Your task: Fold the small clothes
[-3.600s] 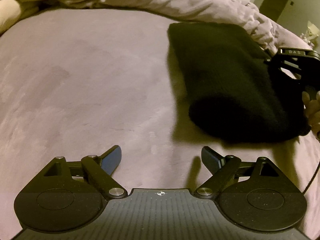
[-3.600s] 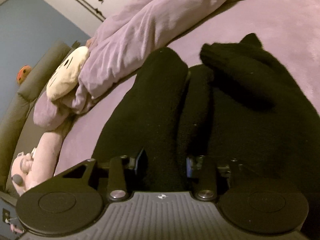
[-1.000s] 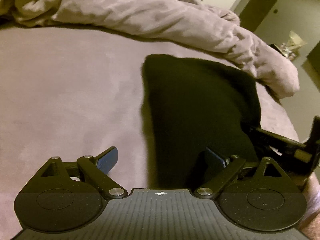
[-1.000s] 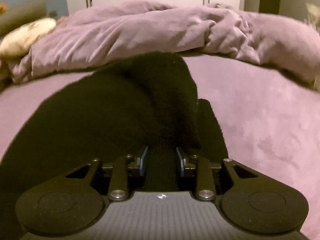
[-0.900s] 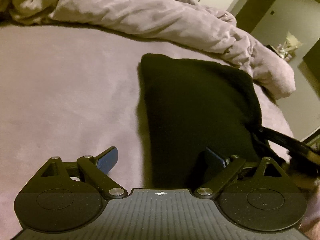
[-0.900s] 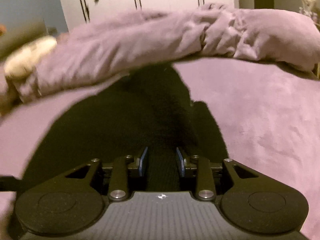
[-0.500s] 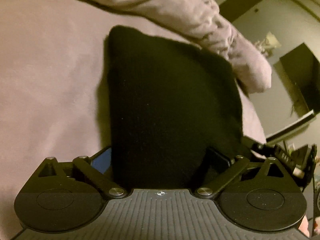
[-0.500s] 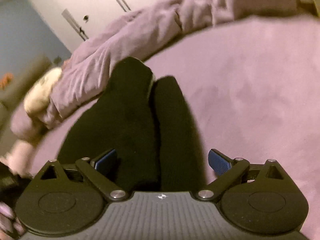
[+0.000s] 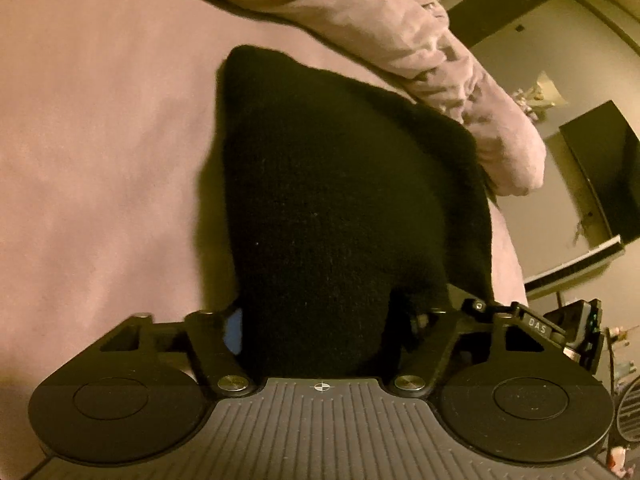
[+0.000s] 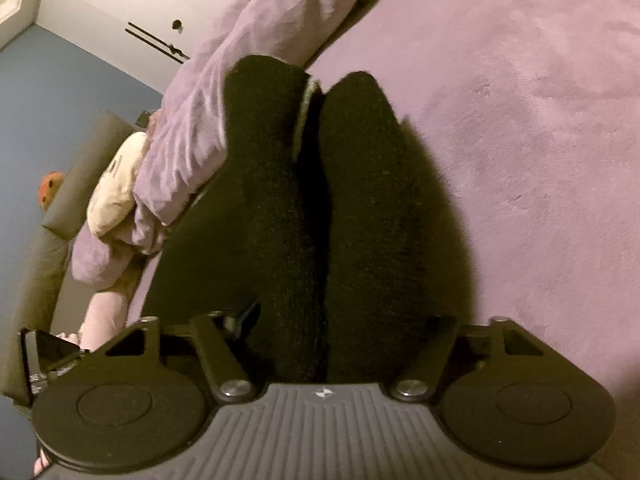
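A black fleece garment (image 9: 332, 200) lies folded on the purple bed cover; it also shows in the right wrist view (image 10: 332, 208) as two thick folds side by side. My left gripper (image 9: 316, 320) has closed in on the near end of the garment, its fingers pressed against the fabric on both sides. My right gripper (image 10: 340, 320) straddles the other end of the garment, its jaws wide, with both folds between the fingers. Its body shows at the lower right of the left wrist view (image 9: 552, 328). Both pairs of fingertips are mostly hidden by the cloth.
A rumpled purple duvet (image 9: 360, 12) lies along the far side of the bed (image 10: 540, 100). Plush toys (image 10: 116, 188) and a grey headboard (image 10: 48, 248) are at the left. A dark screen (image 9: 604, 172) and white wardrobe doors (image 10: 120, 8) stand beyond the bed.
My left gripper moved forward onto the garment's end and narrowed around it. My right gripper let go of its pinched fold, opened wide and now straddles both folds.
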Tool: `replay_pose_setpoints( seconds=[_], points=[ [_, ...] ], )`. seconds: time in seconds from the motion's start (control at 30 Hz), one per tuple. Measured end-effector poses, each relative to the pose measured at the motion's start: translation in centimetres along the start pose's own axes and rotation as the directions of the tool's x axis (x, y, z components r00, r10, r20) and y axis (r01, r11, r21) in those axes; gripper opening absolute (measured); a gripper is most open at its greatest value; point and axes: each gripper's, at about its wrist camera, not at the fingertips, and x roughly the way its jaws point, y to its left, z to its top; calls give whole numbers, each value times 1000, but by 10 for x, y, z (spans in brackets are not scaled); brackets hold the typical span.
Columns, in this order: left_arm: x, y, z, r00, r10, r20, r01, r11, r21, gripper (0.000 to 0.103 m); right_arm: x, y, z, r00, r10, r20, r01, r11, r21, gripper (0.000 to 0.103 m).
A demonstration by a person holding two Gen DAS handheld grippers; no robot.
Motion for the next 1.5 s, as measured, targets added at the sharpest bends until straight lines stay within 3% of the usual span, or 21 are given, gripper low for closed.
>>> replay_pose_setpoints(
  seconds=[0.23, 0.57, 0.67, 0.77, 0.83, 0.9, 0.93, 1.03, 1.1, 1.13, 1.17, 1.2, 1.27, 1.33, 1.4, 1.5],
  points=[
    [-9, -7, 4, 1000, 11, 12, -11, 1000, 27, 59, -8, 17, -5, 999, 19, 42, -19, 1000, 2, 52],
    [-50, -15, 16, 994, 19, 103, -27, 997, 72, 54, -15, 63, -10, 991, 121, 56, -120, 993, -19, 48],
    [-71, -16, 17, 989, 41, 141, -55, 994, 96, 54, -9, 76, -14, 987, 156, 47, -154, 987, -46, 48],
    [-82, -11, 8, 981, 110, 161, -134, 981, 144, 58, 0, 79, -18, 985, 166, 43, -163, 985, -63, 51],
    [-81, -1, 0, 974, 188, 127, -206, 969, 138, 60, 7, 77, -23, 994, 104, 21, -102, 993, -54, 60],
    [-87, 5, -13, 959, 246, 141, -267, 951, 158, 60, 3, 82, -29, 999, -32, 41, 35, 995, -97, 73],
    [-95, 5, -23, 954, 243, 177, -275, 944, 184, 63, -4, 86, -35, 993, -92, 72, 101, 986, -131, 74],
    [-114, 2, -45, 928, 273, 252, -325, 927, 190, 71, -35, 106, -61, 963, -165, 213, 215, 948, -234, 74],
    [-117, 2, -57, 926, 269, 266, -321, 930, 180, 72, -49, 124, -77, 930, -206, 303, 301, 902, -309, 73],
    [-116, 2, -61, 927, 274, 256, -322, 932, 169, 72, -51, 135, -86, 918, -213, 336, 335, 869, -365, 68],
    [-115, 0, -65, 928, 279, 248, -322, 933, 158, 72, -51, 146, -93, 906, -212, 366, 363, 834, -416, 53],
    [-112, -2, -66, 931, 273, 244, -316, 936, 157, 72, -47, 157, -95, 904, -205, 374, 373, 807, -458, 46],
    [-111, -10, -69, 930, 265, 254, -312, 936, 164, 72, -37, 174, -96, 916, -191, 353, 362, 773, -521, 40],
    [-110, -18, -69, 926, 263, 273, -315, 934, 170, 80, -25, 181, -92, 922, -199, 332, 362, 749, -555, 32],
    [-109, -22, -70, 926, 262, 272, -317, 931, 183, 81, -13, 180, -89, 895, -272, 354, 436, 704, -560, 23],
    [-100, -24, -74, 918, 295, 265, -353, 913, 206, 81, 0, 162, -83, 879, -342, 332, 474, 696, -539, 22]
  ],
)
